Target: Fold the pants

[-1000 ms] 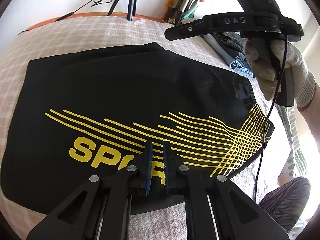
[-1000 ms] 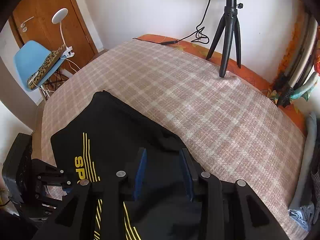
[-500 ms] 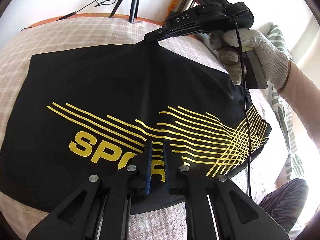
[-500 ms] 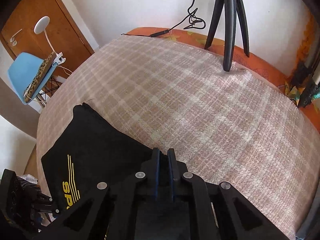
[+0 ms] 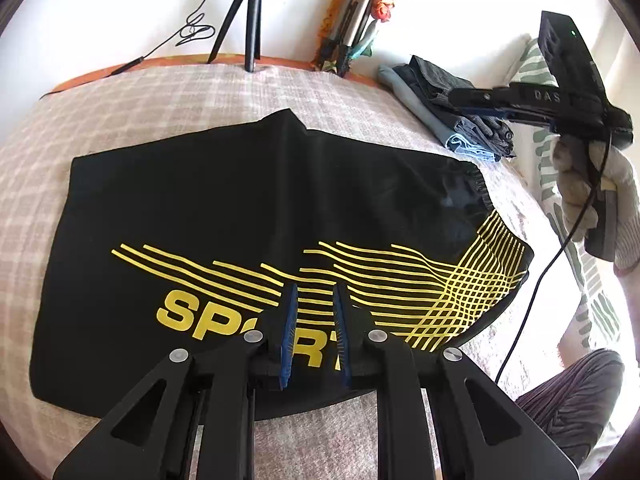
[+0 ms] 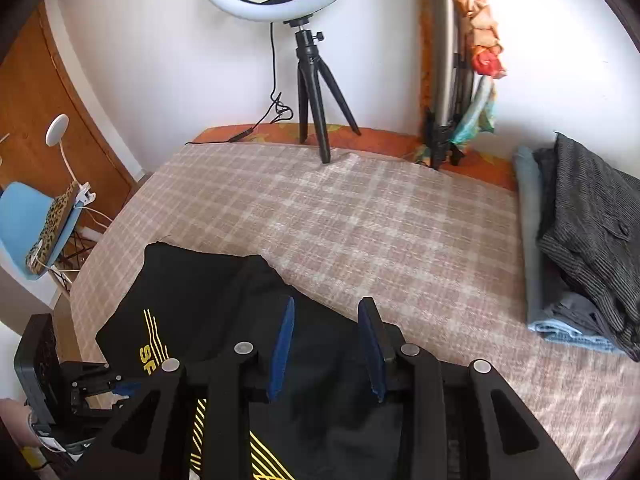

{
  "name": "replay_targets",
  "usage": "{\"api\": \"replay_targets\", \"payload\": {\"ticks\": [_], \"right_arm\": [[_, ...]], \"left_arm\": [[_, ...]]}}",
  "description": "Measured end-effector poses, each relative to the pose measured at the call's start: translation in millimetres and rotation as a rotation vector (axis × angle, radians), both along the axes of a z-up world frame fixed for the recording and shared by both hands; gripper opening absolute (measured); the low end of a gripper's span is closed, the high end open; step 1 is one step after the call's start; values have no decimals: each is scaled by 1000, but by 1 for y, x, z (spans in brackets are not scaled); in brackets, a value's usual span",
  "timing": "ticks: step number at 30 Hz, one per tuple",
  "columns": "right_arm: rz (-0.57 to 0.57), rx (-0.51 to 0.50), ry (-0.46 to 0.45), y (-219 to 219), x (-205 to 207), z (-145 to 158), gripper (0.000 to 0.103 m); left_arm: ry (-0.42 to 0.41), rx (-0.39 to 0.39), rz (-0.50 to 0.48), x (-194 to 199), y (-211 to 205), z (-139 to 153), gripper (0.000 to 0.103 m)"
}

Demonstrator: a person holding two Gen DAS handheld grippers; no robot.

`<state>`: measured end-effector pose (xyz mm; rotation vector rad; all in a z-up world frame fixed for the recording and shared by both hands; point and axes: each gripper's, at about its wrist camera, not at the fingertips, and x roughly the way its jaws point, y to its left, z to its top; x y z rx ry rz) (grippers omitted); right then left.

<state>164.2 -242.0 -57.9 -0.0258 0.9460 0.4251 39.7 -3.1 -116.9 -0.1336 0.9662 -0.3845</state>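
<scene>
Black pants (image 5: 248, 200) with yellow stripes and "SPORT" lettering lie folded flat on a checked bed (image 5: 120, 104), elastic waistband at right.

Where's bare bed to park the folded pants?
Free: the plaid bedspread between the black pants and the tripod, running right to the clothes stack. Crowded: the right edge by that stack, and the near left corner under the pants.

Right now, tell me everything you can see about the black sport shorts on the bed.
The black sport shorts look like thin, smooth fabric, printed with wavy yellow lines and yellow "SPORT" lettering. The gathered elastic waistband is at the right end. They lie mostly flat, folded along the far edge, on the plaid bedspread. The left gripper hovers open over the lettering; the right gripper is open above them, gripping nothing.
</scene>
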Motion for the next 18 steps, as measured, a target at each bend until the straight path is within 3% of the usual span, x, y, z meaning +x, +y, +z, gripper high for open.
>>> {"api": "replay_targets", "payload": {"ticks": [5, 8, 12, 18], "right_arm": [[-182, 30, 40, -77, -64, -14, 36], [-254, 69, 72, -109, -91, -30, 36], [-299, 131, 125, -132, -109, -53, 36], [-312, 214, 102, -153, -122, -53, 37]], "left_arm": [[-40, 8, -75, -3, -22, 13, 16], [-52, -5, -137, -7, -39, 20, 25], [-57, -30, -243, -14, -70, 27, 37], [-90, 54, -462, -25, -143, 33, 40]]}}
